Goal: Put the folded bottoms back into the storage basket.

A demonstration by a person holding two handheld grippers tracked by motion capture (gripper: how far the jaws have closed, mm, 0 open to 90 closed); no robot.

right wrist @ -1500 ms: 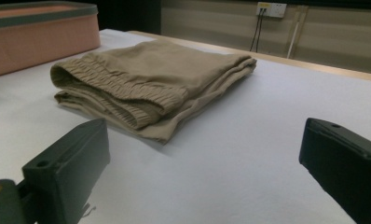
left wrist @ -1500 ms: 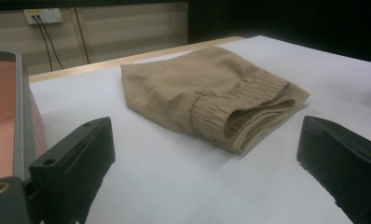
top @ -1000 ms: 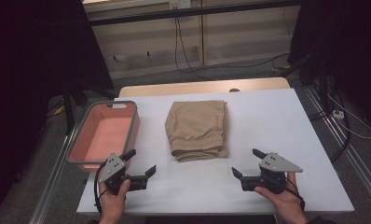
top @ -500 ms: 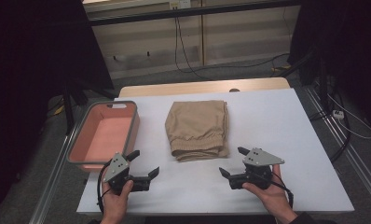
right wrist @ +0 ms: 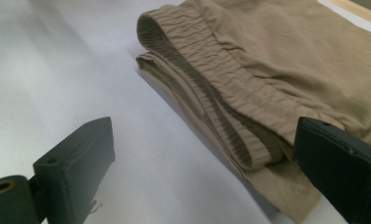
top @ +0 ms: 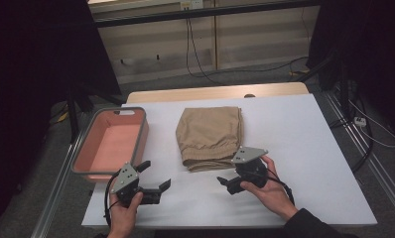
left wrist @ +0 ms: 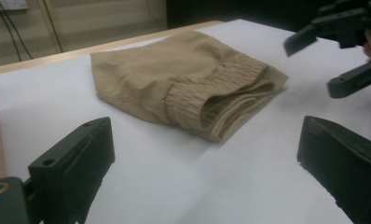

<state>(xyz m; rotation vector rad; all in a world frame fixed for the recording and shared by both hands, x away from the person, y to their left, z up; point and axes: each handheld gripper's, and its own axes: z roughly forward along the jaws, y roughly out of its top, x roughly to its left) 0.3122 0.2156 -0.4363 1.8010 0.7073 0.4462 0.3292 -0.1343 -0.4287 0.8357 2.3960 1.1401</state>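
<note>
Salmon-pink plastic marks the far left of the scene: an empty bin (top: pixel 111 146) with a grey rim sits at about nine o'clock on the table (top: pixel 309 148), well apart from the cloth. Just below it, near seven o'clock, the left gripper (top: pixel 155 179) hovers over bare tabletop with its jaws spread wide and nothing between them; the left gripper view looks between those two black jaws at the garment from the side.

At the centre lie the folded khaki shorts (top: pixel 209 135), flat and neat, the elastic waistband (right wrist: pixel 221 93) turned toward the person. To their right, at about five o'clock, the right gripper (top: pixel 230 179) sits just beside the near right corner of the shorts, jaws also wide apart and holding nothing, one jaw close against the waistband edge in the right gripper view.

By my reading, the work has hardly begun: the shorts are untouched, neither claw has a grip, and the bin holds nothing. Seizing the cloth and carrying it over to the bin seems to be what remains.

White sheeting covers the table, with a wooden edge (top: pixel 215 93) showing at twelve o'clock. Beyond it, the room is dim, with cables (top: pixel 195 49) trailing down a pale wall (top: pixel 151 44) and dark drapes at both sides.
</note>
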